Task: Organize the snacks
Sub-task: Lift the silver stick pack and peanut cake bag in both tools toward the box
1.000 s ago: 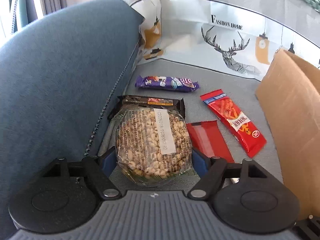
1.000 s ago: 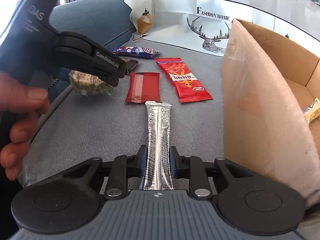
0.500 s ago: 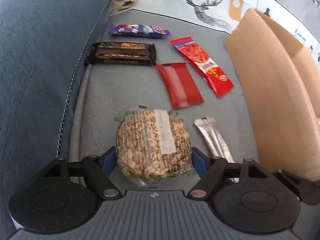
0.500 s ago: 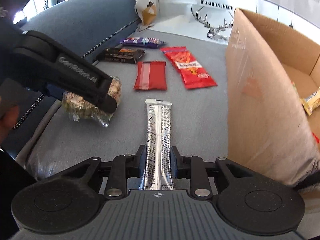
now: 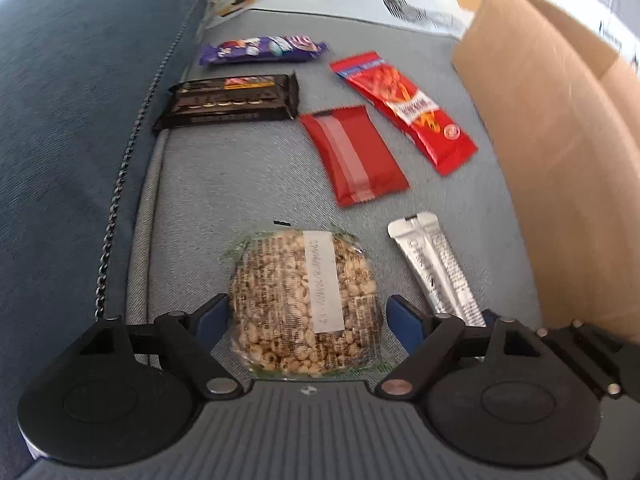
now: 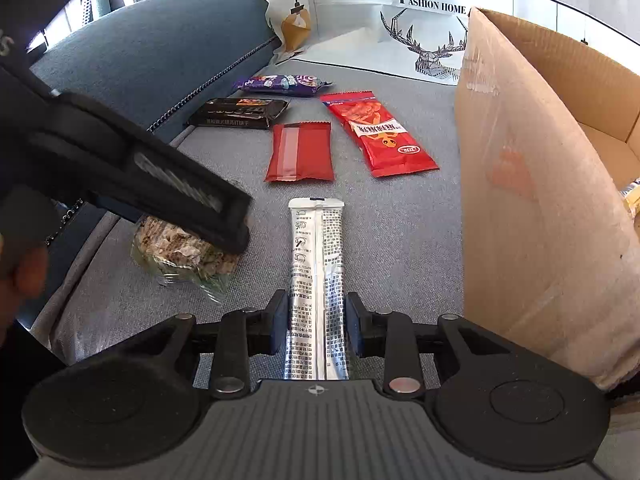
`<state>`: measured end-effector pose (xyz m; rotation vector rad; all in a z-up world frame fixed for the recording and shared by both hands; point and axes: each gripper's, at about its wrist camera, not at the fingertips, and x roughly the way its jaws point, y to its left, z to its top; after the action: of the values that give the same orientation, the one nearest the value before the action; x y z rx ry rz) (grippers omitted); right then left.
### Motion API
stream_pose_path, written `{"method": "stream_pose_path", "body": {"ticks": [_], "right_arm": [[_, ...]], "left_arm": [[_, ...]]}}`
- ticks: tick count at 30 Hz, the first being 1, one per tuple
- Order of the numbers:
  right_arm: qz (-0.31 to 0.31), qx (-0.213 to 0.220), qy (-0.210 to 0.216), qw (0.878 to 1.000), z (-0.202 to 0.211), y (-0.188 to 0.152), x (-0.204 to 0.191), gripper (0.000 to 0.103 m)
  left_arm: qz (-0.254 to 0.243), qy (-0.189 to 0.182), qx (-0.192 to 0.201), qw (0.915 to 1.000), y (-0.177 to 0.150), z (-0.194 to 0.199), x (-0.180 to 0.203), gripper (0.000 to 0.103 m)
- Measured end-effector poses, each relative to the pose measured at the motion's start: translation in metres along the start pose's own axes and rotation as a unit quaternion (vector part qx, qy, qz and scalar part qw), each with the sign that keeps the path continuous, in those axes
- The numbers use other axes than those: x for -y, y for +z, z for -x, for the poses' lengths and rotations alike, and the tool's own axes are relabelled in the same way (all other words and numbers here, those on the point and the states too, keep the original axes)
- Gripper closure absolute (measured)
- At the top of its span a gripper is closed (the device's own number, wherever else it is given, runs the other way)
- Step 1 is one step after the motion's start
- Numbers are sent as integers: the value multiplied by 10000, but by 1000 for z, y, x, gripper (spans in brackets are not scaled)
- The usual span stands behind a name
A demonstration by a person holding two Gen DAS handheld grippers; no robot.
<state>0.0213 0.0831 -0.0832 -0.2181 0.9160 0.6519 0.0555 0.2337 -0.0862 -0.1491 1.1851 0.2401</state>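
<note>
My left gripper (image 5: 306, 318) is shut on a round puffed-grain cake in clear wrap (image 5: 306, 300) and holds it above the grey sofa seat; the cake also shows in the right wrist view (image 6: 180, 256) under the left gripper's body. My right gripper (image 6: 318, 326) is shut on a long silver sachet (image 6: 318, 276), which points forward over the seat and shows in the left wrist view (image 5: 436, 268). The open cardboard box (image 6: 532, 184) stands just right of the sachet.
On the seat ahead lie a red flat packet (image 5: 354, 156), a long red snack bag (image 5: 404, 108), a dark biscuit pack (image 5: 230, 102) and a purple bar (image 5: 262, 50). The blue sofa back (image 5: 80, 100) rises on the left. A white deer-print bag (image 6: 420, 32) stands behind.
My left gripper has lifted the grain cake and pulled it back toward me, beside the silver sachet. My right gripper has risen slightly with the sachet still held.
</note>
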Motion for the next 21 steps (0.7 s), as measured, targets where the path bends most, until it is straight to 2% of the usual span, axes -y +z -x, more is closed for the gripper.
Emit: {"method": "stream_pose_path", "body": {"ticks": [9,13,21], "right_arm": [[116,17,-43,9999,2,-2,-2,71],[136,65,-66,9999,3,-3,-3,75],[191,272,-115,9994,13,-2,-3,79]], "left_arm": [[-17,86,-53,9999,2,-8,1,13],[-20,83,-58,9999,1,-10,0,16],[12,46,168,9998,-2,-1,-1,19]]}}
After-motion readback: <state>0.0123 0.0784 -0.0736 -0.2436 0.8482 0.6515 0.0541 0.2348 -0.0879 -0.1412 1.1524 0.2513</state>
